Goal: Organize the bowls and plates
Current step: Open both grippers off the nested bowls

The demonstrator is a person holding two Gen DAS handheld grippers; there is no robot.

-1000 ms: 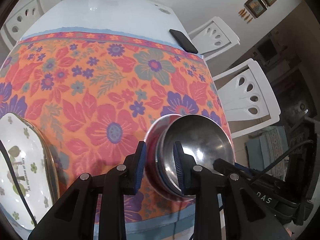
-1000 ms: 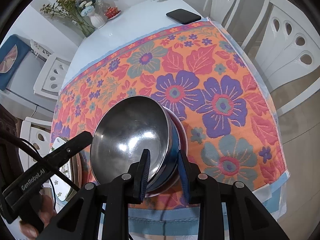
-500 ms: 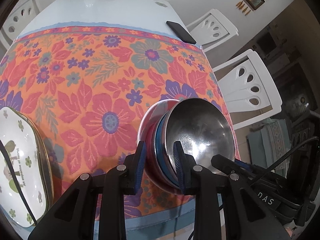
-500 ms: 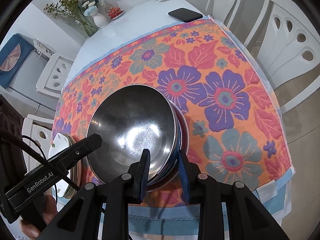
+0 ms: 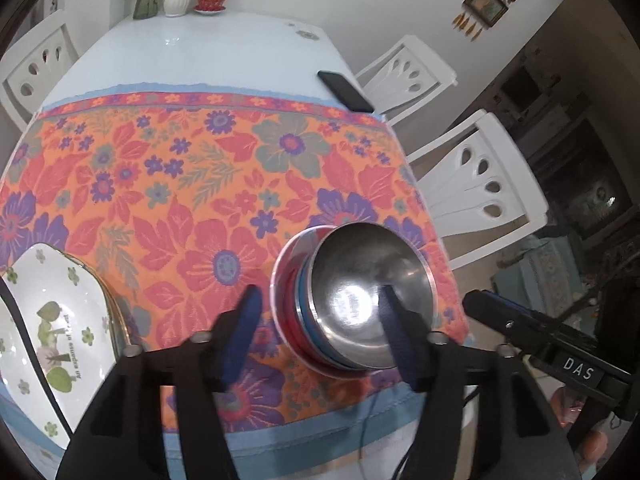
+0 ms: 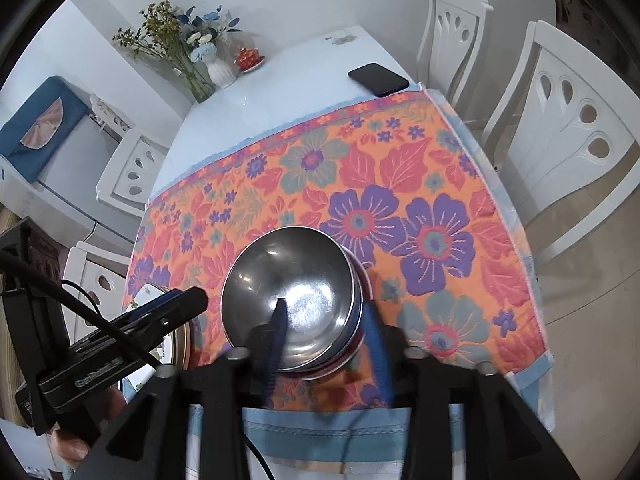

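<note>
Nested stack of shiny steel bowls (image 5: 362, 300) in blue and red-rimmed bowls resting on orange floral tablecloth (image 5: 192, 184), near front right corner of table. Left gripper (image 5: 320, 320) released, jaws just opened, pads clear on either side of stack's left rim. Right gripper (image 6: 326, 330) likewise just opened, not pressing on near rim. White leaf-patterned plates (image 5: 52, 320) stacked at front left edge.

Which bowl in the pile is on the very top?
The shiny steel bowl sits on top. It is silver metal all over, while the blue bowl and the red bowl under it show only their coloured edges.
</note>
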